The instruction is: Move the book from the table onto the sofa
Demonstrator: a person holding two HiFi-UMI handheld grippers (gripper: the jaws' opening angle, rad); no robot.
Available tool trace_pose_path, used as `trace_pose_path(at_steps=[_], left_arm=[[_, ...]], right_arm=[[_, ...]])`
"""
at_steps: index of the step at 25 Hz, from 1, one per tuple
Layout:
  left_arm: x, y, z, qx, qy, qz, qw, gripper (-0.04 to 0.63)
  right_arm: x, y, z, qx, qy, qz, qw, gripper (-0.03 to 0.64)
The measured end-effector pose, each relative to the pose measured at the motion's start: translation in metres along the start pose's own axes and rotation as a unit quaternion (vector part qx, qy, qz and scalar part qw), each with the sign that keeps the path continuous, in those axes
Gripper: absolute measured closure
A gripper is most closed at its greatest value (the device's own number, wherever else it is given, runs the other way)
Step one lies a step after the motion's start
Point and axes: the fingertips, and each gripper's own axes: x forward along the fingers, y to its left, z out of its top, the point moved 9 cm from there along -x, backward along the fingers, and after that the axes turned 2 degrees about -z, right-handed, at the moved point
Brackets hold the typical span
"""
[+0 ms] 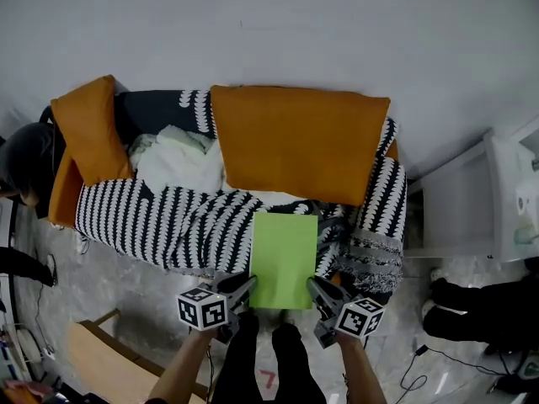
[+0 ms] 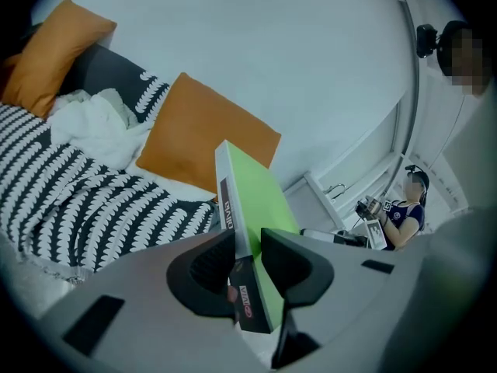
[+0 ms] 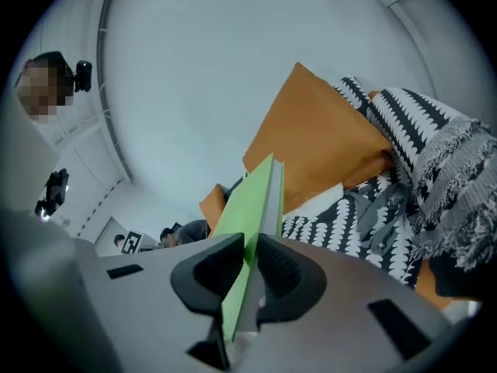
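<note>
Plainly the book [image 1: 284, 259] is off the table and carried between both grippers, flat and green side up in the head view, above the front of the sofa [image 1: 143, 217]. Its long axis runs straight away from the person toward the large orange cushion [image 1: 299, 141], with the far short edge over the patterned seat and the near short edge out beyond the seat's front. The left gripper [image 1: 242, 289] clamps the near end of the left long side; in the left gripper view its pads [image 2: 203, 269] press on the printed spine of the book [image 2: 252, 185], which fills the gap, so this gripper [image 2: 248, 249] stands wide but is firmly holding. The right gripper [image 1: 318, 291] mirrors it on the opposite long side, and in the right gripper view the gripper [image 3: 250, 264] is closed on the book [image 3: 250, 208] at its page edge. Neither is nearer than the other, as both sit at the near corners and the whole book lies ahead of them. Whether the far edge already touches the seat cannot be told. The free patch of seat lies just ahead, between the cushion and the front edge, to the right of the white blanket [image 1: 177, 162]. My judgement is that the coming move is forward along the long axis and down, both grippers level together, or the near end will overhang and tip off.
</note>
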Motion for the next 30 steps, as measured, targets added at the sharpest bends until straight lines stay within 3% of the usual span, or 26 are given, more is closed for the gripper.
trace_pose_path(at_steps=[12, 30], left_arm=[[0.061, 0.086, -0.024, -0.051, 0.006, -0.002, 0.9987, 0.482], [0.124, 0.175, -0.05, -0.078, 0.014, 0.019, 0.9967, 0.483]], right_arm=[[0.066, -0.079, -0.012, 0.016, 0.034, -0.017, 0.999, 0.543], [0.137, -0.168, -0.042, 0.049, 0.057, -0.056, 0.996, 0.543]])
